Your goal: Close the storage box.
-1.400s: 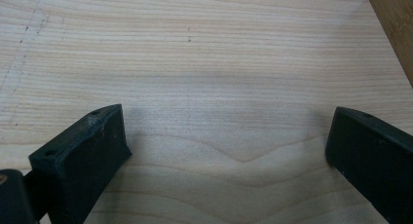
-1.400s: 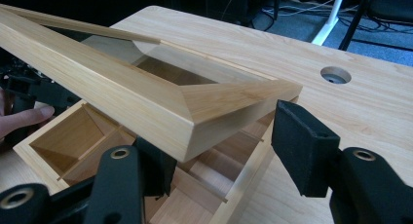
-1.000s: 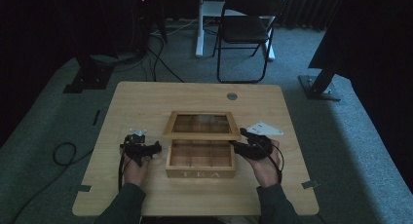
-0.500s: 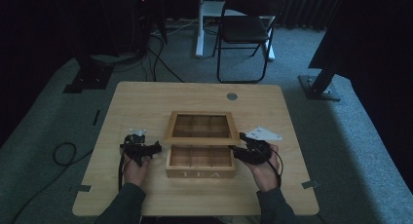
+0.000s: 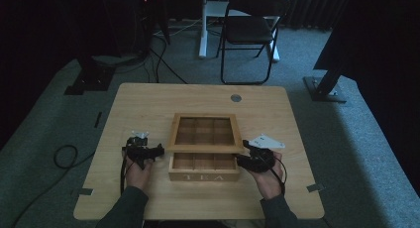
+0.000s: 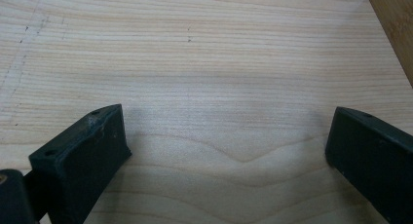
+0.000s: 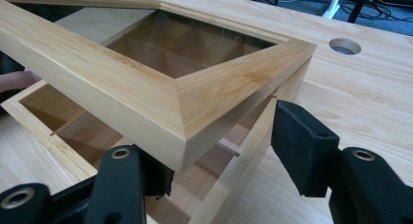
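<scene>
High view: wooden tea box (image 5: 203, 169), glass-paned lid (image 5: 204, 133) half raised. Right gripper (image 7: 221, 151) jaws spread around the lid's corner; left gripper (image 6: 224, 146) jaws spread over table (image 6: 195, 53).

your left gripper (image 5: 157, 151) sits low, jaws spread wide, nothing between them, left hand (image 5: 138, 164) wrapped behind it. your right gripper (image 5: 239, 161) points left, jaws parted, right hand (image 5: 267, 173) gripping it. both forearms enter from the bottom edge.

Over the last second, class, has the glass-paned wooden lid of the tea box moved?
Yes. The glass-paned wooden lid has swung down toward the person, its front edge now nearer the wooden box base; the right gripper is at its corner.
</scene>
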`<state>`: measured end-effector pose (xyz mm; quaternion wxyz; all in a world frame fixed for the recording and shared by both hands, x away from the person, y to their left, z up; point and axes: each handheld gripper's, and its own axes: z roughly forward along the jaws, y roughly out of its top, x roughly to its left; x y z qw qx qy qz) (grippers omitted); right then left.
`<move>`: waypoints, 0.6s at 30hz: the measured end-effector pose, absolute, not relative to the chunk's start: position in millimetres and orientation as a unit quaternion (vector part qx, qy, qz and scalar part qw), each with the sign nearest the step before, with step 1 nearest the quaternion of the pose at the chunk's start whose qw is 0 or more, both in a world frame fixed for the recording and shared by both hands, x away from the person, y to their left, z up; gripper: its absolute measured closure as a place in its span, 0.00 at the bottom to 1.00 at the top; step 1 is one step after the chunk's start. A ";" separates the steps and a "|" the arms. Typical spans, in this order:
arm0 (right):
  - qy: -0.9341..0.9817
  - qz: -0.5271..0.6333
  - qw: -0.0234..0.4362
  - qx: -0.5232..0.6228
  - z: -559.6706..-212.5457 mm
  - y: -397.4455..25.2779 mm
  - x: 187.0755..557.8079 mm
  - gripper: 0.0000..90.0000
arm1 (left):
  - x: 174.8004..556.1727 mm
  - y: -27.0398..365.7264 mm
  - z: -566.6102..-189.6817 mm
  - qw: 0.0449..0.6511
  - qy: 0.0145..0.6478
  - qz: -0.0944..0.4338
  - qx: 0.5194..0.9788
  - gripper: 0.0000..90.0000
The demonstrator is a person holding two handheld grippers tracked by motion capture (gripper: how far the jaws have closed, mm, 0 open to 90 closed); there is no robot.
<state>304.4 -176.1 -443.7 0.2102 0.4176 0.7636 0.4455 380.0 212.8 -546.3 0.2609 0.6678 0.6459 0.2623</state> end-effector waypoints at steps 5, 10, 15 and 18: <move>0.767 0.442 0.211 0.415 -449.3 -175.9 302.0 0.49 | 380.0 212.8 -546.3 0.261 0.646 0.262 0.668 0.02; 0.769 0.437 0.211 0.415 -453.5 -175.4 300.0 0.50 | 380.1 212.8 -546.3 0.261 0.646 0.262 0.668 0.02; 0.771 0.435 0.209 0.416 -456.8 -175.2 298.8 0.50 | 380.0 212.8 -546.2 0.261 0.646 0.262 0.668 0.02; 0.772 0.433 0.209 0.415 -458.0 -175.3 298.3 0.50 | 380.0 212.8 -546.2 0.260 0.646 0.262 0.668 0.02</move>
